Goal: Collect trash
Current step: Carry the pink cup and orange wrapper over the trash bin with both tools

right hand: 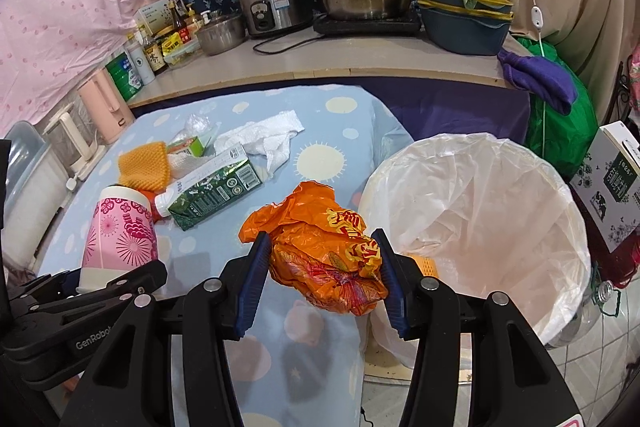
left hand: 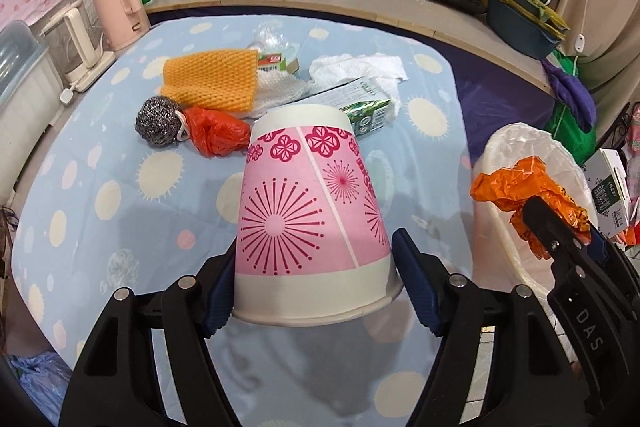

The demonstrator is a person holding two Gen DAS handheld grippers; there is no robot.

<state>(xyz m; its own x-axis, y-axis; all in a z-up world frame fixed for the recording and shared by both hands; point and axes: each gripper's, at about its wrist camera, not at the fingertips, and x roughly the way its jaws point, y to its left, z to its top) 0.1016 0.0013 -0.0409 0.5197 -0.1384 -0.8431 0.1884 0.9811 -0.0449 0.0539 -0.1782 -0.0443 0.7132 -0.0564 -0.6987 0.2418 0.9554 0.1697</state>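
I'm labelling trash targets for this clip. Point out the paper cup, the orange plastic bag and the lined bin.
paper cup (left hand: 304, 211), left wrist view, on its pink printed side
orange plastic bag (right hand: 328, 259), right wrist view, on its crumpled middle
lined bin (right hand: 472, 143), right wrist view, on its far rim

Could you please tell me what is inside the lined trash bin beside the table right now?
The trash bin shows only its white plastic liner, with no trash visible inside. The right gripper, holding an orange wrapper, covers the bin's near-left edge, and the very bottom is hidden.
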